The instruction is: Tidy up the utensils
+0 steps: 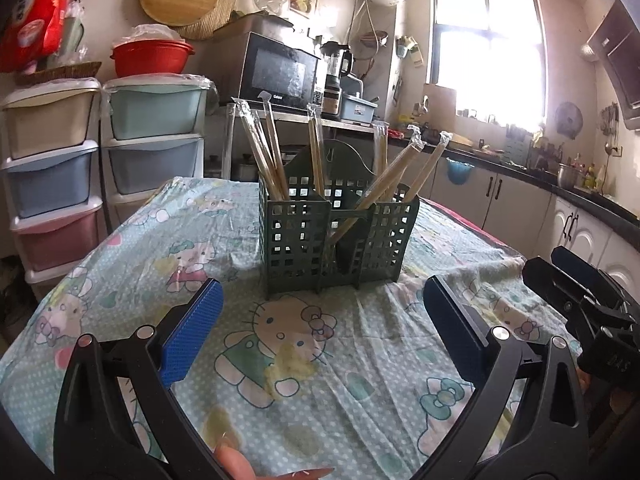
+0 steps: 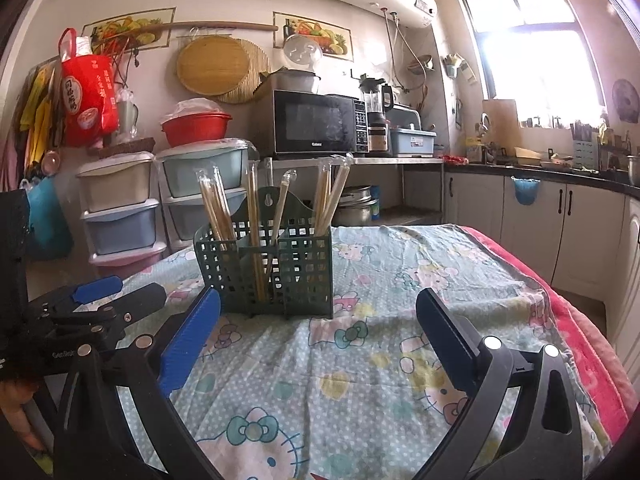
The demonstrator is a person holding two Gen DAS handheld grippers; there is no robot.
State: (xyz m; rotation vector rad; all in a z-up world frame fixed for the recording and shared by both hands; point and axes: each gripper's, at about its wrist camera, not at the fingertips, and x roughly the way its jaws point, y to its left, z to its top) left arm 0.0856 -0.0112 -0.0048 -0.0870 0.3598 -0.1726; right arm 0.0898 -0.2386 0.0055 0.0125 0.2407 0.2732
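We hold both grippers back from the dark green perforated plastic utensil caddy [image 1: 334, 236], which stands upright near the middle of the table on the pale blue cartoon-cat tablecloth [image 1: 280, 360]. Our left gripper [image 1: 320, 332] is spread wide with nothing between its blue pads, and our right gripper [image 2: 318, 334] is likewise released and empty. The plastic-wrapped wooden chopsticks [image 1: 268, 148] already stand in the caddy's compartments, long axes roughly vertical and wrapped tips up; those in the left and middle compartments stand fairly straight, while in the left wrist view the ones toward the right lean steeply outward to the right. We judge the sorting close to finished. The risk we see is in those leaning pairs: a jaw brushing their high tips could lever the light caddy over or flick a pair out. The loose, wrinkled cloth could also bunch under a finger and drag the caddy. The two grippers sit close side by side, so a careless reach might knock them together.
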